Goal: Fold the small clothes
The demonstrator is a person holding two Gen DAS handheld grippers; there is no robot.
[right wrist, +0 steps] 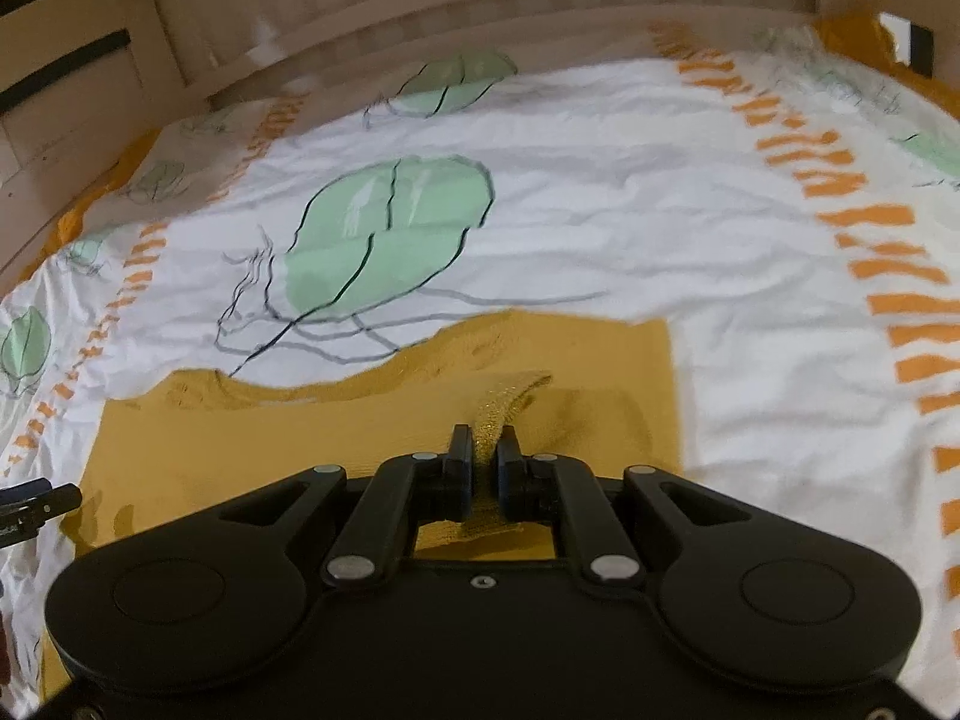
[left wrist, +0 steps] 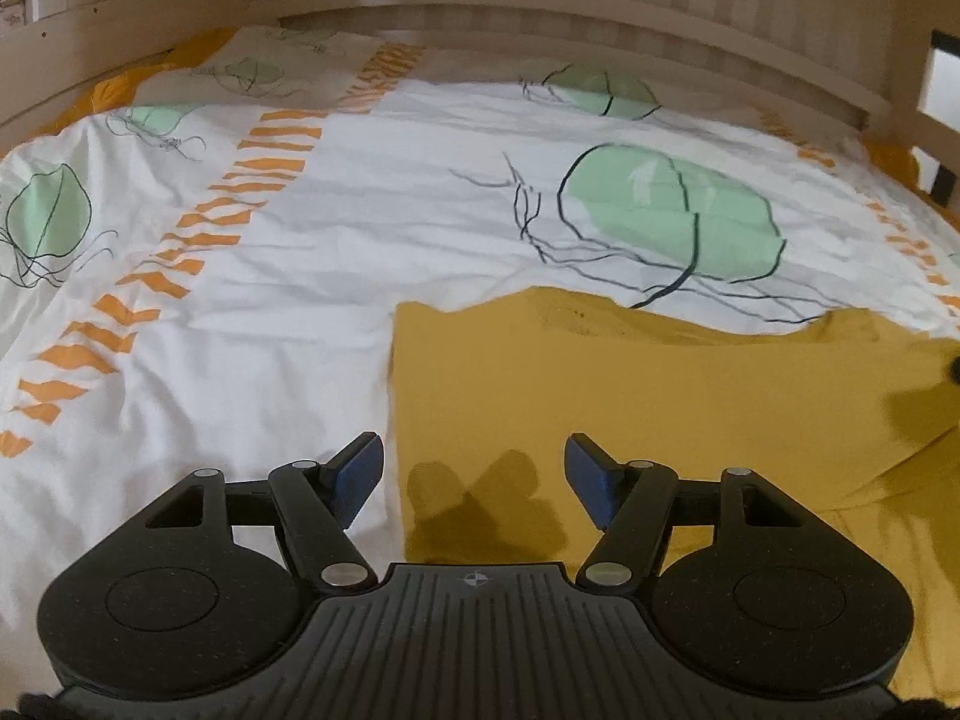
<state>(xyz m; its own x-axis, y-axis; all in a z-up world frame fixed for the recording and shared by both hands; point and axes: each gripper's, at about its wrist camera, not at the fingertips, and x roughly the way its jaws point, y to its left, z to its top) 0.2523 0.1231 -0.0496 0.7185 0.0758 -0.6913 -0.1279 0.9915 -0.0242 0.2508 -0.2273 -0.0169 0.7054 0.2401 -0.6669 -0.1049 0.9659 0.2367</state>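
Left gripper [left wrist: 474, 477]: hung above the near edge of the shirt, jaws spread wide, nothing between them; blue pads [left wrist: 359, 471] faced each other across the gap.
Right gripper [right wrist: 485, 462]: jaws pressed together on a raised fold of the shirt, cloth pinched and drawn up into a narrow ridge between the fingers [right wrist: 461, 456].
Shirt [left wrist: 630, 396]: mustard yellow, lay mostly flat on the duvet; left side edge ran just inside the left jaw of the left gripper, the rest spread ahead of and right of those jaws; wavy far edge well ahead of both jaw pairs. In the right wrist view [right wrist: 252, 444] spread ahead and left of the shut jaws, right edge just right of them.
Duvet [left wrist: 336, 228]: white, with green leaf prints and orange dashed bands, lay under the shirt, reaching far ahead and to both sides of the jaws.
Bed frame [left wrist: 600, 18]: pale wood, stood well ahead of the jaws, beyond the duvet.
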